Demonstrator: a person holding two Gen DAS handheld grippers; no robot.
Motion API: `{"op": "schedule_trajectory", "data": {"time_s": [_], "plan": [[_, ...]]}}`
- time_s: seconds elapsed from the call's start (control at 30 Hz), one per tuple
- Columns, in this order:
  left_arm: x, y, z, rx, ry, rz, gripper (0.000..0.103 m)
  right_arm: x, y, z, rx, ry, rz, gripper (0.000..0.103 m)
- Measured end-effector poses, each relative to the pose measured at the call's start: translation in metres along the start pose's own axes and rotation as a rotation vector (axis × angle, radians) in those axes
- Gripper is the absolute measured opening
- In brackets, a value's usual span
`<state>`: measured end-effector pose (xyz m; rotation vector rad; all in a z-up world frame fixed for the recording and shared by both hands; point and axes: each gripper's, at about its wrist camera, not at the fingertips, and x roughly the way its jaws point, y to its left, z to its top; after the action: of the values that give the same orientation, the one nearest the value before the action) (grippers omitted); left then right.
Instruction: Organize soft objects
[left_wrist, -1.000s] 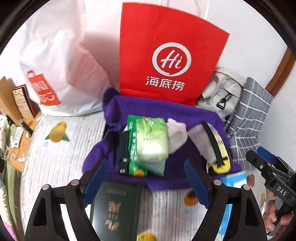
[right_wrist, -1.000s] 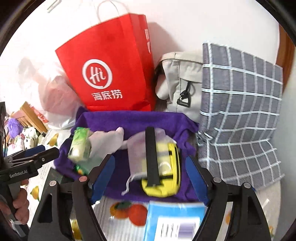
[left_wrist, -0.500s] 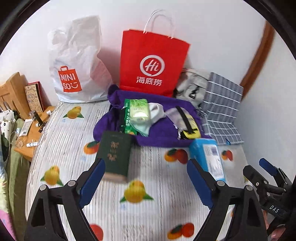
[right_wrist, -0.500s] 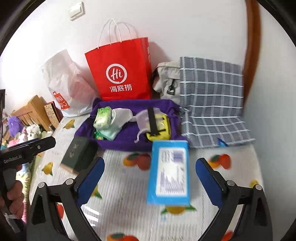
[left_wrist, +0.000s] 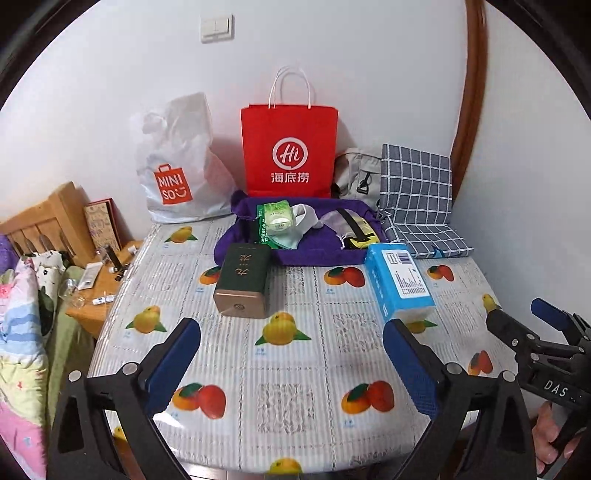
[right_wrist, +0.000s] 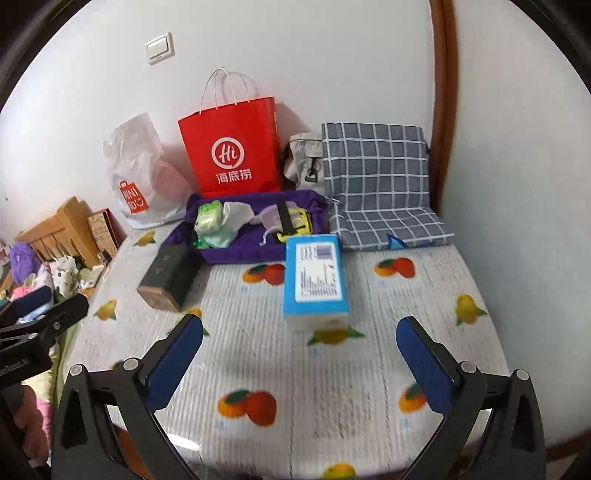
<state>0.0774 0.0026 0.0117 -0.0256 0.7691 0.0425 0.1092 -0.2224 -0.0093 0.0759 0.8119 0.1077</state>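
A purple cloth (left_wrist: 317, 254) (right_wrist: 236, 251) lies at the back of the table. On it lie a green tissue pack (left_wrist: 277, 220) (right_wrist: 208, 218), a white cloth (left_wrist: 306, 218) and a yellow pouch with a black strap (left_wrist: 356, 230) (right_wrist: 291, 221). My left gripper (left_wrist: 291, 354) is open and empty above the table's front. My right gripper (right_wrist: 301, 350) is open and empty, also near the front edge. Each gripper shows at the edge of the other's view.
A dark green box (left_wrist: 242, 280) (right_wrist: 168, 275) and a blue box (left_wrist: 399, 280) (right_wrist: 316, 275) lie mid-table. A red paper bag (left_wrist: 290, 147), a white Miniso bag (left_wrist: 177, 166), a grey bag (left_wrist: 358, 173) and a checked cushion (left_wrist: 417, 199) stand at the wall. A wooden side table (left_wrist: 99, 288) is left.
Both grippers have pulled back from the purple cloth to the table's front edge, so the whole table now shows. They stay open and empty.
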Motion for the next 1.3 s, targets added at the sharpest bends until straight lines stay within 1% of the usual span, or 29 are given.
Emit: {"op": "schedule_trajectory", "data": {"time_s": [0.2,0.43,0.6,1.3], "plan": [[-0.027,-0.013,-0.017,0.019,-0.044,0.000,0.100,-0.030,-0.001,-0.020,-0.012,-0.033,-0.022,0.103],[-0.040,-0.021,-0.025,0.020,-0.068,-0.004,0.100,-0.051,-0.008,-0.030,-0.006,-0.055,-0.020,0.103],[-0.043,-0.019,-0.028,0.000,-0.068,-0.011,0.100,-0.054,-0.008,-0.034,-0.013,-0.051,-0.008,0.103],[-0.047,-0.012,-0.031,-0.011,-0.073,-0.012,0.100,-0.061,-0.005,-0.036,-0.022,-0.060,-0.014,0.103]]}}
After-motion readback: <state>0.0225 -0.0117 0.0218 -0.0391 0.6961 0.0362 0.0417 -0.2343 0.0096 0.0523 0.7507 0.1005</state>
